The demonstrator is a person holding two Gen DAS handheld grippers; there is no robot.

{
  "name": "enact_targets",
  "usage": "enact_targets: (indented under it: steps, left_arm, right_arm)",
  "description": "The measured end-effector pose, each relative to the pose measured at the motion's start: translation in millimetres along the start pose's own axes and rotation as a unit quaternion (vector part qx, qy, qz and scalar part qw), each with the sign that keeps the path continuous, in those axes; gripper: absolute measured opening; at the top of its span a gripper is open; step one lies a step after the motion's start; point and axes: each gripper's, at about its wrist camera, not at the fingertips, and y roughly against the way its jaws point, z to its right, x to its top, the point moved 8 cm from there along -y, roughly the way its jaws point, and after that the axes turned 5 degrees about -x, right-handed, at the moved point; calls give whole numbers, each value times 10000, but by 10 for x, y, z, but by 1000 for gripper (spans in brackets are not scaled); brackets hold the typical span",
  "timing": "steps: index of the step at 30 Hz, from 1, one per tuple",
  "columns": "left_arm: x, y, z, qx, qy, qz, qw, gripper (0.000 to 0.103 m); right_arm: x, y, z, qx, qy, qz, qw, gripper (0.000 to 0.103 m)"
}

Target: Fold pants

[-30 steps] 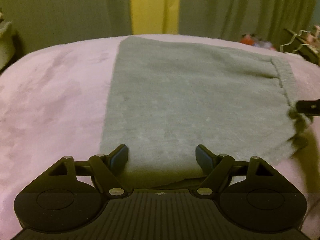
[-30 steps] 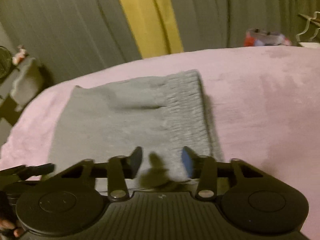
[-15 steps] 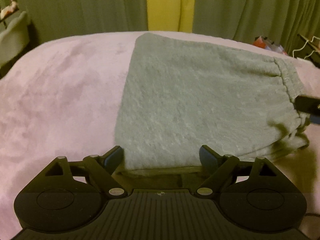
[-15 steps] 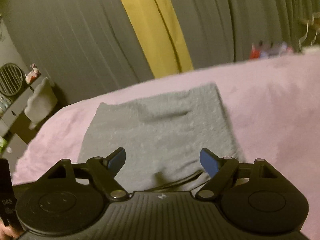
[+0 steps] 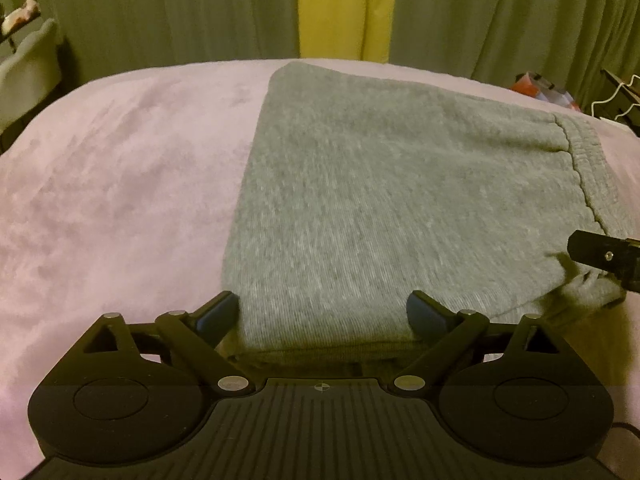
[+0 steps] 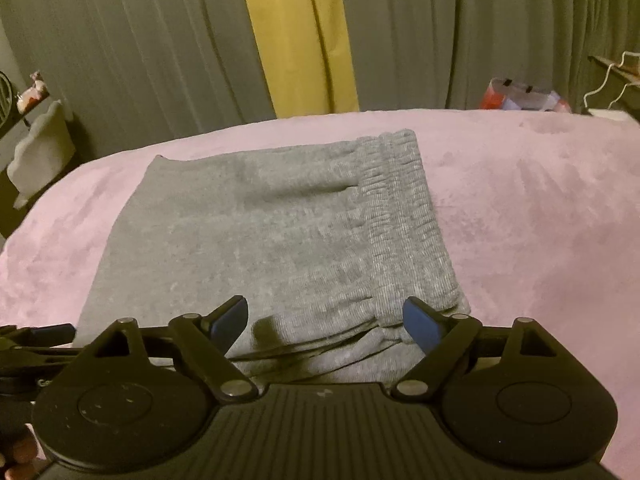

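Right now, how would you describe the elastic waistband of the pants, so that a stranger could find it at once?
Find the pink blanket that covers the bed. The folded grey pants lie flat on it. The waistband is the strip along their right edge in the right wrist view; its gathered, ribbed fabric sets it apart from the smooth cloth beside it.

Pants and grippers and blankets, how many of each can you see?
Pants: 1, the gray pants, folded on the blanket.
Grippers: 2, the left gripper and the right gripper, both with jaws opening, gripping nothing.
Blankets: 1, the pink blanket.
Total: 4
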Motion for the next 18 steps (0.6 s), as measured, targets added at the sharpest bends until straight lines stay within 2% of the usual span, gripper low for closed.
enact_targets:
  steps: [4, 8, 12, 14, 16, 18]
  left_arm:
    - [-18, -51, -45, 84, 134, -56, 9999, 102]
    - [-44, -72, -107, 61, 545, -235, 9982, 102]
    - [-139, 26, -103, 94, 754, -620, 9952, 102]
    - [-269, 91, -83, 137, 720, -921, 9931, 102]
    - [-444, 152, -26, 209, 466, -1156, 9920, 102]
    - [-609, 247, 22, 402, 226, -1139, 9924, 102]
  right_arm:
    - [-41, -21, -10, -62, 25, 115, 9999, 89]
    - [-50, 42, 9, 265, -296, 244, 9989, 95]
    - [-99, 124, -42, 184, -176, -117, 9996, 97]
    - [-156, 210, -59, 200, -64, -202, 9996, 99]
    - [-249, 343, -27, 32, 58, -224, 9997, 100]
    - [-373, 447, 9, -50, 60, -450, 9990, 100]
